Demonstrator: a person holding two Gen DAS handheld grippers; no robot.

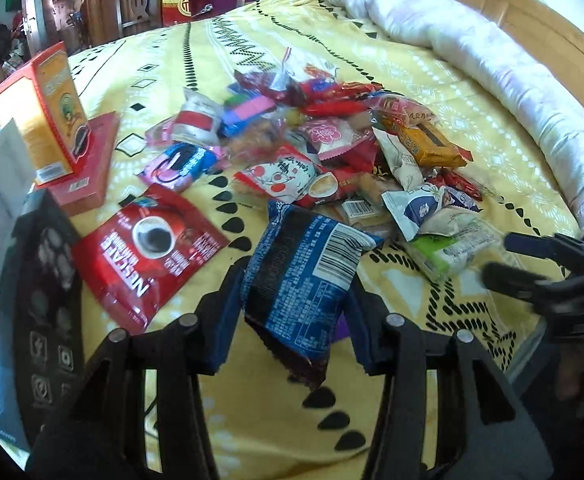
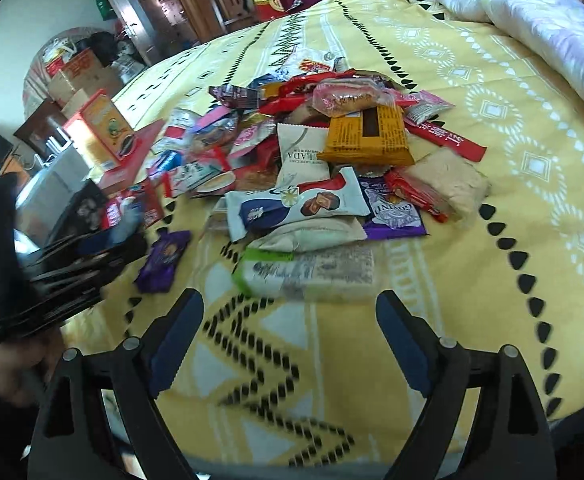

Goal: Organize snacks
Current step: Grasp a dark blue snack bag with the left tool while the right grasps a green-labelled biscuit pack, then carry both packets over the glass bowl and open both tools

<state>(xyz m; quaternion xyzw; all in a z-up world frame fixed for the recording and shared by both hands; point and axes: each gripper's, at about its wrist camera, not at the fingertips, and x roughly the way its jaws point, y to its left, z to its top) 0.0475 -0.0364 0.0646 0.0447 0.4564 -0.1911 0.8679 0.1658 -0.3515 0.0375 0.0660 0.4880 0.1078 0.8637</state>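
Observation:
A pile of wrapped snacks (image 1: 331, 140) (image 2: 331, 140) lies on the yellow patterned bedspread (image 1: 411, 360) (image 2: 491, 240). My left gripper (image 1: 297, 280) is shut on a blue packet with a barcode (image 1: 303, 276); both blue pads press its sides and it hangs just in front of the pile. In the right wrist view the left gripper (image 2: 72, 264) is a dark blur at the left. My right gripper (image 2: 290, 300) stands open, nothing between its fingers, just short of a green-and-white packet (image 2: 311, 272) (image 1: 447, 252) at the pile's near edge. It also shows at the right edge of the left wrist view (image 1: 531, 264).
A red Nescafe pouch (image 1: 152, 256) lies left of the pile, with an orange box (image 1: 48, 112) standing on a red box (image 1: 92, 160) behind it and a black box (image 1: 48, 280) nearer. A small purple packet (image 2: 164, 260) lies apart. A rolled white quilt (image 1: 471, 40) borders the right.

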